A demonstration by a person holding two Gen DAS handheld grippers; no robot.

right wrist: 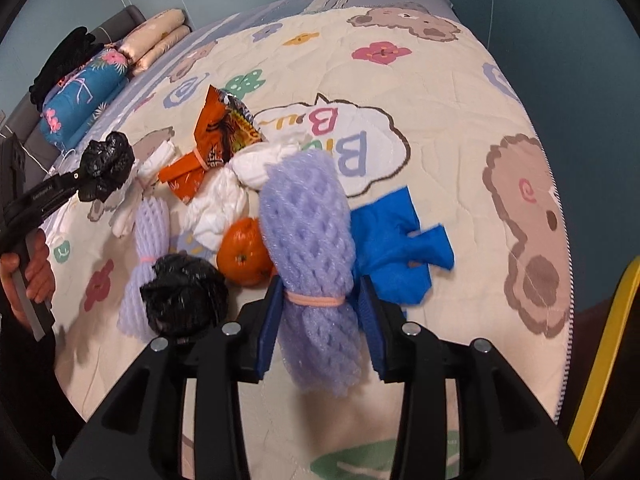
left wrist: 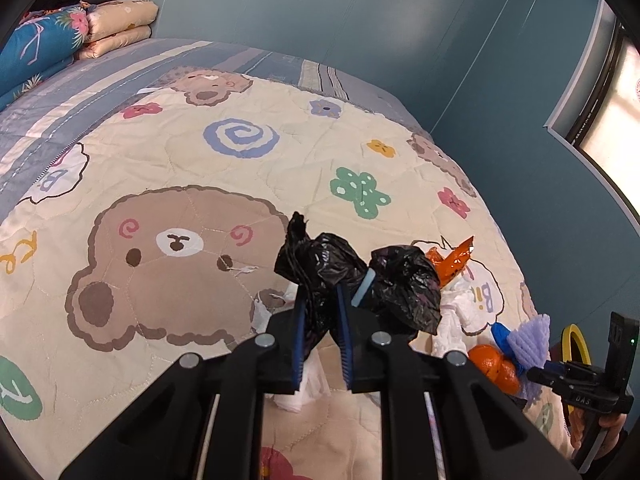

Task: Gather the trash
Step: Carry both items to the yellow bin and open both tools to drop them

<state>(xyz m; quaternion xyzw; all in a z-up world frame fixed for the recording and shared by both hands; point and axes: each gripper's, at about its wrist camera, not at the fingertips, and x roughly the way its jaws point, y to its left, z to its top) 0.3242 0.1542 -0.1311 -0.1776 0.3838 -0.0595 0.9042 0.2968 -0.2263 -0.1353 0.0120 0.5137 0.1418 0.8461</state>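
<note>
Nearest the lens in the left wrist view, the left gripper (left wrist: 322, 316) is clamped tight on a crumpled black plastic bag (left wrist: 320, 264), pads pinching the bag's neck at lower centre. The bag's lower part is hidden behind the fingers, and some white tissue (left wrist: 308, 384) shows in the gap under them. A second black lump (left wrist: 404, 288) sits just right of the fingers (same bag or another one, I can't tell).

In the right wrist view the right gripper (right wrist: 320, 320) has a purple foam fruit net (right wrist: 308, 236) between its fingers, tied with a pinkish rubber band (right wrist: 316, 301). No earlier frame to compare, so no telling what the jaws were doing. The pads sit right at the net's sides, but I can't make out whether they actually press it.

Behind that, only this view shows the whole pile on the quilt (right wrist: 440, 92): an orange (right wrist: 244, 252) half hidden by the net, a blue cloth scrap (right wrist: 392, 252) to the right, a black wad (right wrist: 184, 296) and a second purple net (right wrist: 146, 240) lower left, white tissues (right wrist: 224, 204) and an orange snack wrapper (right wrist: 220, 136) toward the centre. At the left edge a hand (right wrist: 34, 268) holds the other gripper, cut off by the frame.

The left view squeezes most of that into its lower right corner. Far back, folded bedding (left wrist: 116, 24) sits in its upper left.
</note>
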